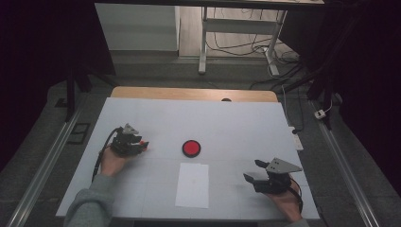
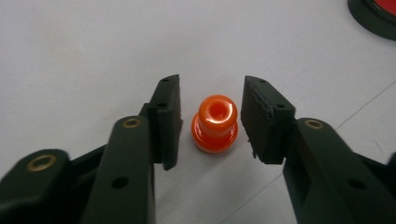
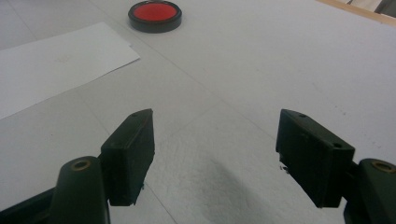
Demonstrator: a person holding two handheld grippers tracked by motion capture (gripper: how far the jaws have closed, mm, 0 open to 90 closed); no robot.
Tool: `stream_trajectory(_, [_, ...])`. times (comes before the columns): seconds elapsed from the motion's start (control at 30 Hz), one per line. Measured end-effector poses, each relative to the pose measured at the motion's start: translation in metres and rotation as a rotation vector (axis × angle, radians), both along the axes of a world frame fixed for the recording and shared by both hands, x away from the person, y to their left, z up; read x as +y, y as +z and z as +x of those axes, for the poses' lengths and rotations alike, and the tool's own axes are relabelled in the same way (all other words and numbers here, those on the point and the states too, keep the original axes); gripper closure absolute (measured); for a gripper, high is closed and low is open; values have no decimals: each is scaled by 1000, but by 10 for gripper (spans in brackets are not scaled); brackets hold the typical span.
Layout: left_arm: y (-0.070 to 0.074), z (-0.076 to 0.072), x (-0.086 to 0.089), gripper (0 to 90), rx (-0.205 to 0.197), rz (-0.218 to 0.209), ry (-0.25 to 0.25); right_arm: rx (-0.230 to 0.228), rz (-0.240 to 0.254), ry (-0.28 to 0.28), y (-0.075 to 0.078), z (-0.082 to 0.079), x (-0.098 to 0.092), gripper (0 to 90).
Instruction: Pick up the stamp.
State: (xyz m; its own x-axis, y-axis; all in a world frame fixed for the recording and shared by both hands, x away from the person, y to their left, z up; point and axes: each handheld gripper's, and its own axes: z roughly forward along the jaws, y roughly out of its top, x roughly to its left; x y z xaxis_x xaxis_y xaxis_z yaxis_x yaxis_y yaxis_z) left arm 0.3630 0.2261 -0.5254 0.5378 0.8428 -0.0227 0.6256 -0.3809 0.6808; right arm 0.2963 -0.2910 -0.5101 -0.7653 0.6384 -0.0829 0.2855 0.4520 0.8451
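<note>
rm dim | grey floor (image 1: 156, 75) | desk legs (image 1: 203, 42) | cables (image 1: 246, 45)

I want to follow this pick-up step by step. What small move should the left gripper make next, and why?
Probably close the left gripper a little more. The orange knob-shaped piece stands upright on the table, centred between the jaws, with a small gap on each side, so the pads do not press on it yet.

No readable text, label, brand, number or sign anywhere. Blank white sheet (image 1: 192, 185) near the front edge of the surface (image 1: 236, 123); only a faint, illegible smudge on it. Plain red disc (image 1: 191, 148) with black rim, unmarked.
</note>
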Motion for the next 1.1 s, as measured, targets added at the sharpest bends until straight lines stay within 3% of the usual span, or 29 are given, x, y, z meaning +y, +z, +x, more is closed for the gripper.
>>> stream_trajectory(0.2, [-2, 1, 1, 706, 4, -11, -8, 5, 3, 5, -1, 0, 0, 275])
stream_trajectory(0.6, [-1, 0, 1, 722, -5, -2, -11, 3, 4, 6, -1, 1, 0, 275])
stream_trajectory(1.1, [10, -7, 5, 723, -42, -83, -27, -4, 3, -3, 0, 0, 0, 278])
